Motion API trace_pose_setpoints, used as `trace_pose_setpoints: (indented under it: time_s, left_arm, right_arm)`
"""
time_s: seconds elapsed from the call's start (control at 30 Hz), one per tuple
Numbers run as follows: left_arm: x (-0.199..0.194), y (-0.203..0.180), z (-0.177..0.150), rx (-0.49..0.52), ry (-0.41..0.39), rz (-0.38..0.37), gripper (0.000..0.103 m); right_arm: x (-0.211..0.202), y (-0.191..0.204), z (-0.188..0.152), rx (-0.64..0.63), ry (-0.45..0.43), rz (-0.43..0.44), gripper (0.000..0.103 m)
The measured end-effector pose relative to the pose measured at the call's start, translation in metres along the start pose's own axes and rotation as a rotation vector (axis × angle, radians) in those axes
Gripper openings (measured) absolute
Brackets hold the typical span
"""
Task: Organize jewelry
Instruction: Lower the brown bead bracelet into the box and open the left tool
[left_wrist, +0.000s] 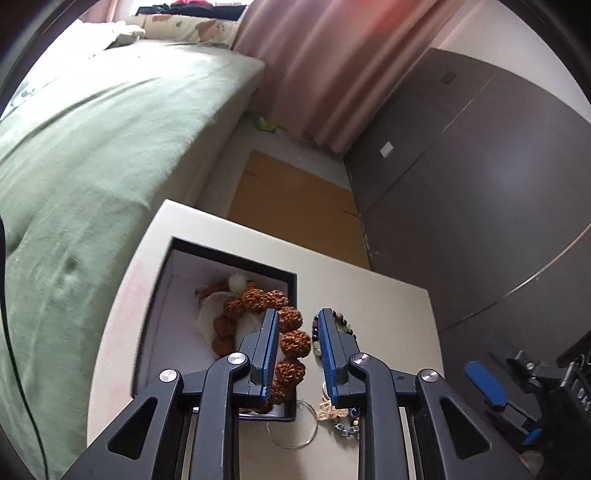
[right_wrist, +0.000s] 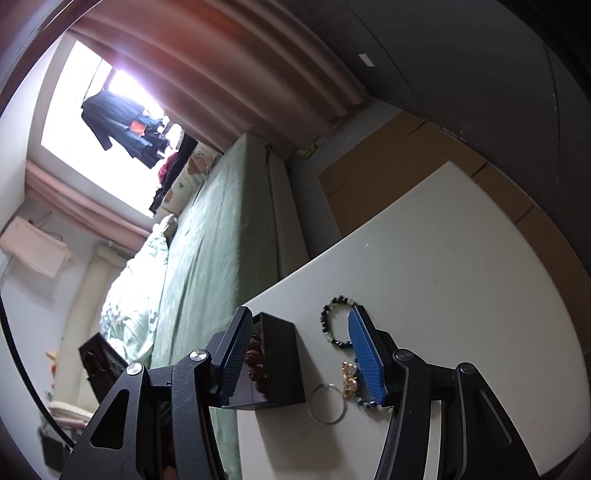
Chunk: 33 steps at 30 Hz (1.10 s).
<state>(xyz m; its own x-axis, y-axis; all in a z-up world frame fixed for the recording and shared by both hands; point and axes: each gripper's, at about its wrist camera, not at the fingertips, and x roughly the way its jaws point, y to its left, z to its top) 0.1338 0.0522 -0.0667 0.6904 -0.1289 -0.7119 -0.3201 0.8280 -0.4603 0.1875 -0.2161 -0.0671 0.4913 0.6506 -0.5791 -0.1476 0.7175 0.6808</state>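
Note:
A black box (left_wrist: 236, 254) with grey lining stands on the white table (left_wrist: 369, 295). A brown knobbly bead bracelet (left_wrist: 293, 343) lies in it and drapes over its right wall. My left gripper (left_wrist: 298, 314) straddles those beads, with a slim gap at the right pad, so it is open. My right gripper (right_wrist: 299, 317) hovers open over the box (right_wrist: 280, 354), holding nothing. On the table beside the box lie a dark beaded bracelet (right_wrist: 334, 325), a silver hoop (right_wrist: 327, 402), a gold ornament (right_wrist: 349, 376) and a blue bead string (right_wrist: 365, 402).
A bed with a green sheet (left_wrist: 92, 166) runs along the table's left. Flattened cardboard (left_wrist: 291, 199) lies on the floor beyond the table, with a dark wardrobe (left_wrist: 480, 166) on the right and pink curtains (left_wrist: 325, 66) behind. A dark flat object (right_wrist: 99, 358) rests on the bed.

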Motion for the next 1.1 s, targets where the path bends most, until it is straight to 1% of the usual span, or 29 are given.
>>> trace_pose_setpoints:
  time_s: [0.07, 0.1, 0.3, 0.4, 0.43, 0.5, 0.53, 0.63, 0.67, 0.77, 0.83, 0.9, 1.0, 1.03, 1.07, 1.1]
  left_arm:
    - [0.002, 0.001, -0.001, -0.008, 0.003, -0.001, 0.034]
    - [0.002, 0.001, -0.002, -0.014, 0.004, -0.006, 0.036]
    - [-0.006, -0.003, -0.005, -0.001, -0.020, -0.004, 0.037]
    - [-0.010, -0.009, -0.007, 0.006, -0.028, -0.036, 0.037]
    - [-0.010, -0.011, -0.008, 0.008, -0.018, -0.053, 0.036]
    - [-0.009, -0.013, -0.010, -0.001, -0.002, -0.094, 0.022]
    - [-0.008, -0.014, -0.010, 0.001, 0.005, -0.102, 0.014]
    - [-0.001, -0.020, -0.013, 0.018, 0.038, -0.140, 0.013]
    - [0.002, -0.021, -0.013, 0.019, 0.051, -0.137, 0.013]
    - [0.015, -0.015, -0.015, 0.004, 0.067, -0.063, 0.013]
    - [0.018, -0.008, -0.013, -0.023, 0.061, -0.042, 0.014]
    - [0.021, -0.004, -0.011, -0.028, 0.073, -0.016, 0.015]
    - [0.022, 0.000, -0.008, -0.037, 0.071, -0.010, 0.018]
    - [0.022, 0.000, -0.008, -0.035, 0.070, -0.013, 0.025]
    - [0.021, -0.001, -0.008, -0.029, 0.062, -0.013, 0.034]
    - [0.020, -0.002, -0.007, -0.019, 0.049, 0.002, 0.039]
  right_arm:
    - [-0.005, -0.003, 0.002, 0.007, -0.008, -0.003, 0.055]
    - [-0.008, -0.006, 0.003, 0.011, -0.014, -0.004, 0.055]
    - [-0.027, -0.017, 0.010, 0.036, -0.051, -0.020, 0.055]
    - [-0.034, -0.023, 0.013, 0.051, -0.064, -0.025, 0.055]
    - [-0.036, -0.025, 0.013, 0.054, -0.067, -0.027, 0.055]
    - [-0.037, -0.027, 0.014, 0.063, -0.069, -0.029, 0.055]
    - [-0.037, -0.028, 0.015, 0.065, -0.069, -0.030, 0.055]
    - [-0.035, -0.031, 0.016, 0.069, -0.065, -0.033, 0.055]
    - [-0.034, -0.031, 0.016, 0.070, -0.062, -0.034, 0.055]
    - [-0.032, -0.032, 0.016, 0.071, -0.053, -0.039, 0.055]
    - [-0.031, -0.033, 0.015, 0.075, -0.050, -0.040, 0.055]
    - [-0.031, -0.034, 0.015, 0.077, -0.049, -0.041, 0.055]
    - [-0.030, -0.035, 0.014, 0.076, -0.051, -0.044, 0.055]
    - [-0.030, -0.035, 0.014, 0.076, -0.049, -0.044, 0.055]
    - [-0.030, -0.034, 0.014, 0.076, -0.048, -0.045, 0.055]
    - [-0.029, -0.035, 0.013, 0.076, -0.046, -0.047, 0.055]
